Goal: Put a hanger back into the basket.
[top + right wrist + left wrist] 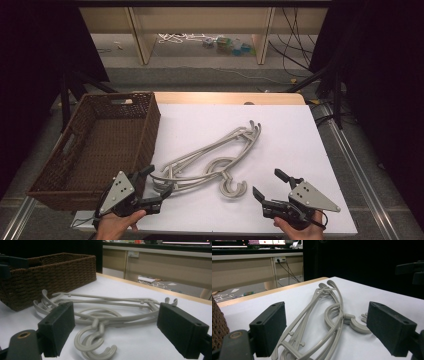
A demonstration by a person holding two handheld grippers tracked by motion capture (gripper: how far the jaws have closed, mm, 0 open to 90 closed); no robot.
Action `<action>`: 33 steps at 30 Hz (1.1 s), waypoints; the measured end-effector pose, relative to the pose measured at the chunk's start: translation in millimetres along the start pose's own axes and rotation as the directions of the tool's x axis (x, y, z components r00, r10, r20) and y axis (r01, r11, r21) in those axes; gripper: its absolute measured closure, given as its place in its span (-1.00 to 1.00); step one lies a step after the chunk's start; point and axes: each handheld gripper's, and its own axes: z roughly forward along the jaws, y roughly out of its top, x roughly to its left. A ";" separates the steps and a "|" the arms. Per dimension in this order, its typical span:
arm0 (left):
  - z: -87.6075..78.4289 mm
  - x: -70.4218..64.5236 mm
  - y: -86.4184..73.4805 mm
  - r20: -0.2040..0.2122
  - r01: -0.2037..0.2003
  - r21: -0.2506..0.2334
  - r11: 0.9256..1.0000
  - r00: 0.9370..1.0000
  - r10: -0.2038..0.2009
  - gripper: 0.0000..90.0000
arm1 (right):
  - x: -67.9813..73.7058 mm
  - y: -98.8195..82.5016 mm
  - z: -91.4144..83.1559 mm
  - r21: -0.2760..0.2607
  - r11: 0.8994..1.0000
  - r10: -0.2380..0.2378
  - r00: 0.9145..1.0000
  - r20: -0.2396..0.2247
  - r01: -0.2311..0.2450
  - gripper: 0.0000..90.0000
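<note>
The high view looks forward and down from above the person's side, far enough back to take in the whole white table, the wicker basket at its left and the floor beyond. The left gripper view sits low, just above the table, close behind the left tool, and faces along the pile of grey hangers toward the far edge. The right gripper view, equally low and near behind the right tool, faces across the same hangers toward the basket, so all three share the hangers.
</note>
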 end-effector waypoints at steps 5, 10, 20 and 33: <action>1.0 -0.7 -0.4 0.005 -0.001 0.005 1.000 1.000 0.001 -0.65 | -0.5 -0.2 0.2 0.000 1.000 0.002 1.000 0.000 -0.002 -0.65; 2.6 -2.3 -1.1 0.013 0.007 0.004 1.000 1.000 -0.007 -0.64 | -0.2 -0.2 0.3 0.001 1.000 0.000 1.000 -0.005 0.000 -0.65; 4.5 -2.8 -0.1 0.030 -0.007 0.042 0.999 1.000 0.006 -0.63 | -1.0 0.5 -0.3 -0.010 1.000 -0.002 1.000 0.001 0.002 -0.65; 37.3 -10.0 3.7 0.070 -0.125 0.171 0.977 0.991 0.115 -0.59 | -3.7 -0.2 0.4 -0.016 1.000 0.006 1.000 0.000 -0.006 -0.65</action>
